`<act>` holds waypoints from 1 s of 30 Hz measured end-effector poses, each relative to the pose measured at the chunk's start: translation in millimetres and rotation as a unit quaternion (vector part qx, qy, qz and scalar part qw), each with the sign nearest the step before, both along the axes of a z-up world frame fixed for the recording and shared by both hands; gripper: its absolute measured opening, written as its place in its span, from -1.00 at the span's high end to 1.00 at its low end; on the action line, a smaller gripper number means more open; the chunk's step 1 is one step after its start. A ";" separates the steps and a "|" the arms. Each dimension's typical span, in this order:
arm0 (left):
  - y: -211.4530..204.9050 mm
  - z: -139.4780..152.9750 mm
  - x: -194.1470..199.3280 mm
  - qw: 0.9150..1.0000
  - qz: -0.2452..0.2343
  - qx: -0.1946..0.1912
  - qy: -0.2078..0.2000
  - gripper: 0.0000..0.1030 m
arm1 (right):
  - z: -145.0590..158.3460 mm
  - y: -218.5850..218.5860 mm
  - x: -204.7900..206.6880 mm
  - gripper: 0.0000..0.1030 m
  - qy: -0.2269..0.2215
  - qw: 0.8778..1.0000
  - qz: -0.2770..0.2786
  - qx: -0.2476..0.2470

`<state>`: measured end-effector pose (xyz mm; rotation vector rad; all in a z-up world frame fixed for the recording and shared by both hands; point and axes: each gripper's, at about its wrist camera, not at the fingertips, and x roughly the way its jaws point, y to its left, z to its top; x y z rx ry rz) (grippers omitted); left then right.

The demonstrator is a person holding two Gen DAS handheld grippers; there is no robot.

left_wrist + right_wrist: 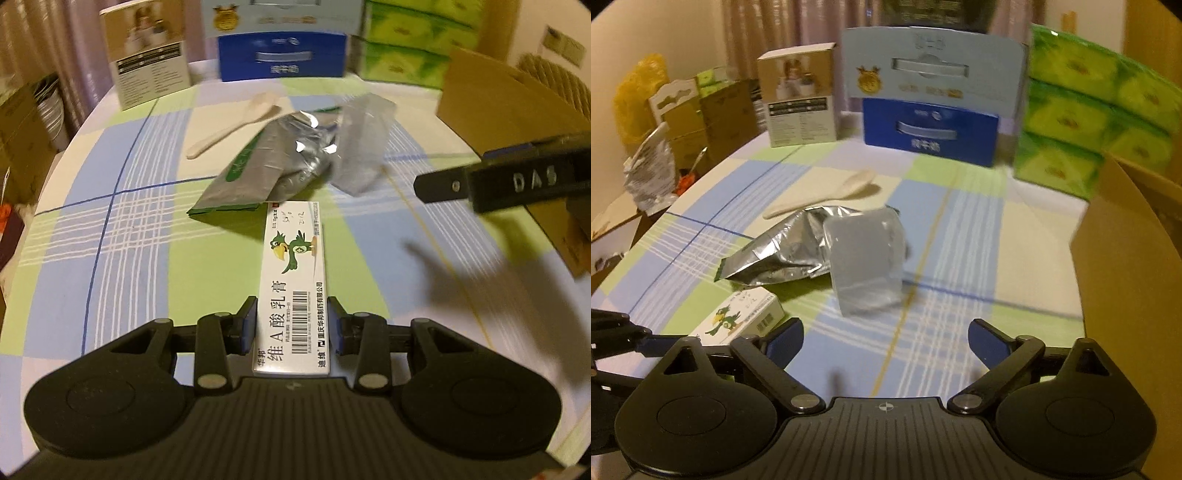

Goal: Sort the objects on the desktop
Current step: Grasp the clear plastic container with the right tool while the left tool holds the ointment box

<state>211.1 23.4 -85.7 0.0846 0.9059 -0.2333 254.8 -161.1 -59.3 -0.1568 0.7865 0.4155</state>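
White card with a green cartoon bird and a barcode makes up the long, flat ointment box [293, 284], which the left wrist view shows clamped at its near end between the blue-padded fingers of the left gripper [291, 321], its far end reaching out over the counter [122, 229] with its blue, green and white checked cloth. Just past the box lies a crumpled silver foil pouch [258, 166] with a clear plastic bag [364, 144] against it, and a cream plastic spoon [232, 125] lies behind them. The right gripper [517, 181] juts in from the right, in front of a brown cardboard box [491, 99].

From the right wrist view, the fingers of the right gripper [885, 341] stand wide apart with nothing between them, above the cloth. The ointment box [742, 317] sits low at left, near the foil pouch [779, 254] and the clear bag [866, 262]. The spoon [827, 195] lies beyond, and a blue carton [929, 131] and green tissue packs [1086, 122] stand at the back.
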 end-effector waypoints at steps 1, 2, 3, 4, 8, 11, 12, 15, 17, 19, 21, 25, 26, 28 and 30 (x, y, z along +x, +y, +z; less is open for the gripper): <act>-0.3 -0.1 1.5 1.000 0.005 -0.002 -0.002 0.36 | -2.4 0.8 4.0 -0.79 -0.002 1.000 0.004 0.001; -0.7 -0.4 3.2 1.000 0.009 -0.003 -0.004 0.36 | -4.6 1.3 7.7 -0.79 -0.003 1.000 0.008 0.003; -1.0 -1.0 5.1 1.000 0.013 -0.004 -0.006 0.36 | -7.0 1.6 11.5 -0.78 -0.004 1.000 0.010 0.005; -0.8 -1.4 7.0 1.000 0.016 -0.006 -0.007 0.36 | -9.1 1.2 15.0 -0.78 -0.004 1.000 0.011 0.006; 3.5 -2.6 18.7 0.999 0.032 -0.013 -0.012 0.36 | -14.6 4.3 25.3 -0.78 -0.011 1.000 0.025 0.010; 6.8 -3.1 26.4 0.999 0.038 -0.017 -0.013 0.36 | -18.7 7.1 31.9 -0.78 -0.018 0.999 0.034 0.011; 7.8 -3.4 28.7 0.999 0.040 -0.020 -0.012 0.36 | -19.1 7.4 33.5 -0.78 -0.019 0.999 0.036 0.015; 7.9 -5.8 34.7 0.999 0.045 -0.025 -0.013 0.36 | -19.7 10.9 37.1 -0.78 -0.030 0.998 0.045 0.024; 6.9 -6.6 37.2 0.998 0.046 -0.025 -0.015 0.36 | -20.3 14.6 39.6 -0.78 -0.036 0.998 0.051 0.024; 6.2 -6.8 39.0 0.998 0.047 -0.026 -0.016 0.36 | -22.7 18.5 42.8 -0.66 -0.035 0.998 0.054 0.019; 6.5 -7.0 39.7 0.998 0.047 -0.026 -0.016 0.36 | -24.4 21.2 45.4 -0.45 -0.030 0.998 0.055 0.017; 6.7 -6.9 39.3 0.998 0.047 -0.028 -0.016 0.36 | -24.8 23.4 44.8 -0.06 -0.029 0.998 0.055 0.004; 6.5 -6.9 39.3 0.998 0.048 -0.028 -0.017 0.36 | -24.0 24.1 43.2 -0.04 -0.030 0.998 0.053 -0.001; 6.6 -7.1 38.8 0.998 0.048 -0.027 -0.017 0.36 | -20.8 25.2 38.9 -0.03 -0.026 0.998 0.050 -0.009; 6.2 -7.3 38.3 0.998 0.050 -0.027 -0.018 0.36 | -16.8 25.8 31.4 -0.03 -0.020 0.998 0.049 -0.016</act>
